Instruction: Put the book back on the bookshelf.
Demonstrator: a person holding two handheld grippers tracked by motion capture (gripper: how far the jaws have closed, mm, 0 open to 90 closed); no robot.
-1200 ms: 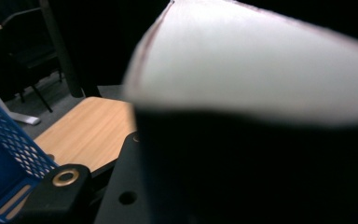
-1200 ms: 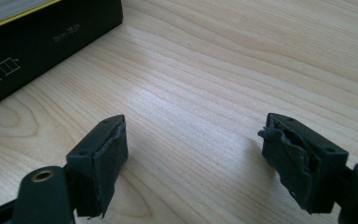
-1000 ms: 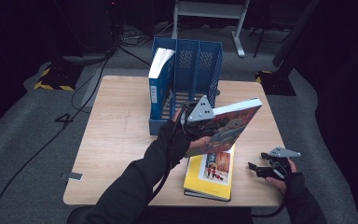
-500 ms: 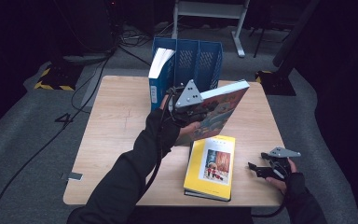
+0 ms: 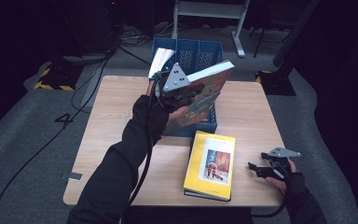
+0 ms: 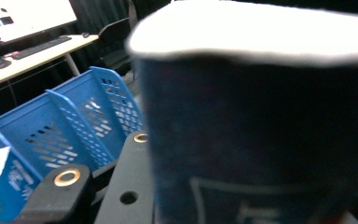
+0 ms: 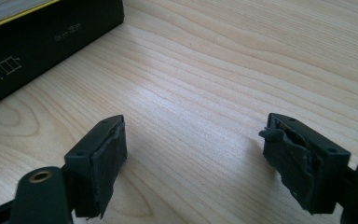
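Observation:
My left gripper [image 5: 189, 96] is shut on a book with a colourful cover [image 5: 208, 87], held tilted in the air over the blue file rack [image 5: 200, 52]. Close in the left gripper view, the book's dark blue spine [image 6: 261, 149] and white page edge stand beside one black jaw, and the rack's dividers [image 6: 74, 135] lie behind. A yellow book [image 5: 210, 163] lies flat on the table in front of the rack. My right gripper [image 5: 262, 170] rests open on the wood at the right front, nothing between its pads [image 7: 103, 158].
A white-paged book [image 5: 161, 58] stands in the rack's left compartment. The wooden table [image 5: 107, 135] has bare room at its left half. The yellow book's black spine [image 7: 42, 42] lies just left of my right gripper. Cables and a metal stand sit on the floor behind.
My left hand has lifted the colourful book up and away from above the yellow book, toward the rack. The right gripper has stayed where it was.

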